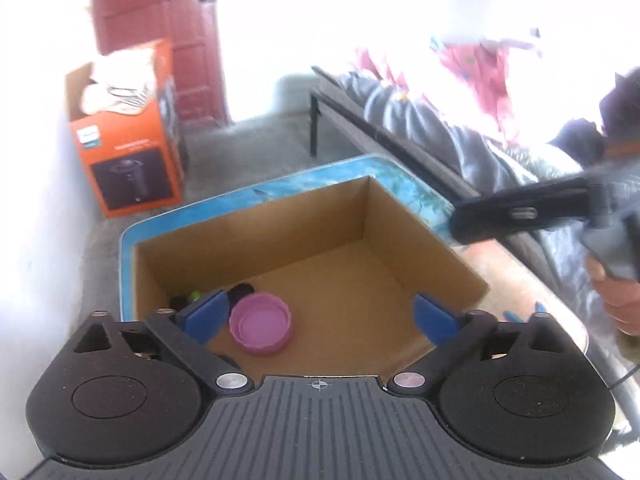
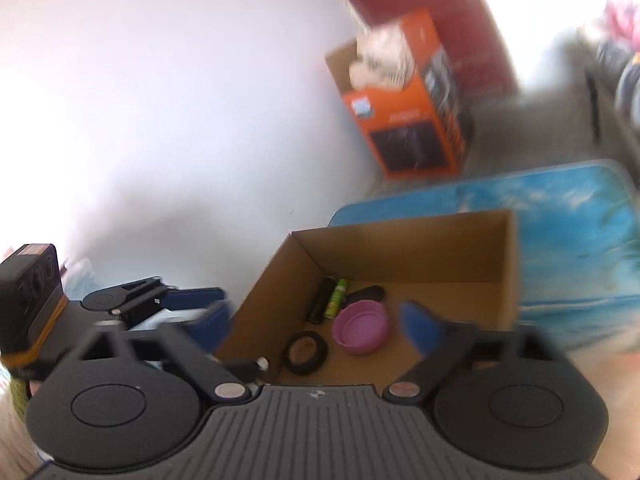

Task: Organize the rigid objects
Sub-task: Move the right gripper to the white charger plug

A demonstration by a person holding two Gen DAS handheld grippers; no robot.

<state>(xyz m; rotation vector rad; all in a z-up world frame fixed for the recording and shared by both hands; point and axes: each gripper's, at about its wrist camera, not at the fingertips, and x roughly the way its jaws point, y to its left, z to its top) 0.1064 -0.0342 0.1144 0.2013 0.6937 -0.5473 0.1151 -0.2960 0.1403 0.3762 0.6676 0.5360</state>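
Inside the open cardboard box (image 2: 404,256), on its floor toward the near left corner, a pink bowl (image 2: 362,326) is lying beside a black ring (image 2: 306,352), a green tube (image 2: 335,298) and a black tube (image 2: 320,300). The box is sitting on a blue-patterned surface (image 2: 568,232). The left gripper (image 1: 320,316) is hovering above the box, jaws spread wide, holding nothing. The right gripper (image 2: 320,324) is likewise gaping wide and empty. An orange carton (image 1: 132,160) is standing far left on the floor.

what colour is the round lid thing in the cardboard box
Pink-purple. The lid lies on the floor of the cardboard box; the left wrist view shows it sharpest.
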